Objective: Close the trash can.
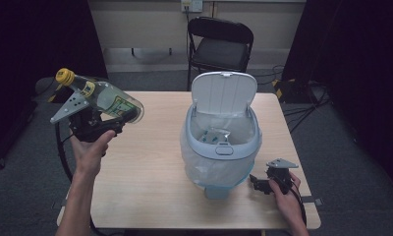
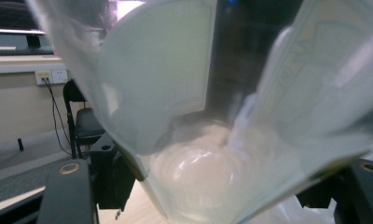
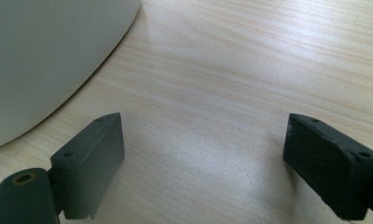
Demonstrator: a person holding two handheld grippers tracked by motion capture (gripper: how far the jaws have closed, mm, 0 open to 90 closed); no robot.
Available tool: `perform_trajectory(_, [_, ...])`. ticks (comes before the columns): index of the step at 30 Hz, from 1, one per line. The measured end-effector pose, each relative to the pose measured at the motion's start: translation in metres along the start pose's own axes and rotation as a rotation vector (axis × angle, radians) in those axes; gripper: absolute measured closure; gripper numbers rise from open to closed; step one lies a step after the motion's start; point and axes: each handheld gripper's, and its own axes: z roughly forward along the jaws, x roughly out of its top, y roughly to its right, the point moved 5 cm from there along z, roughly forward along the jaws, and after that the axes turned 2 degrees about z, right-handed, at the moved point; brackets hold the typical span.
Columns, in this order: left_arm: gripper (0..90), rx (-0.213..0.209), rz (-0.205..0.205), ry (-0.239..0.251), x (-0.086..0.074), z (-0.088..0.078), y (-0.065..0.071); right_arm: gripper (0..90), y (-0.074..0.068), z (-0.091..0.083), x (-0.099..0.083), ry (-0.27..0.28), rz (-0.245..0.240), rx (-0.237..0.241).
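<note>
So the table (image 1: 150, 196) is a pale wood one, and a light blue bin (image 1: 223, 142) with a clear liner is parked at its middle, lid flipped up and a bit of crumpled clear plastic seen inside. A clear plastic bottle (image 1: 108, 98) with a yellow cap and a yellow-green label is held up off the table at the left, tilted with the cap pointing up and away. It's clamped around its lower body by the left gripper (image 1: 94, 120), jaws spread pretty wide to fit it; in the left gripper view the bottle's clear base (image 2: 198, 172) is pressed right between the black jaws. The right gripper (image 1: 263, 184) is rested on the table just beside the bin's base, jaws spread wide with nothing but bare wood (image 3: 212, 93) between them.
</note>
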Motion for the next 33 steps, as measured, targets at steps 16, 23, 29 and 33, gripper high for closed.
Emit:
perform_trajectory(16, [28.3,-0.082,0.042,0.083,0.047,0.018,0.027,11.3,0.000,0.000,0.000,0.000,0.000,0.000])
perform_trajectory(23, [28.3,-0.139,0.060,0.096,0.065,0.029,0.046,11.3,0.000,0.000,0.000,0.000,0.000,0.000])
perform_trajectory(29, [28.3,-0.188,0.042,0.090,0.070,0.038,0.057,11.3,0.000,0.000,0.000,0.000,0.000,0.000])
perform_trajectory(33, [28.3,-0.230,0.053,0.082,0.072,0.044,0.068,11.3,0.000,0.000,0.000,0.000,0.000,0.000])
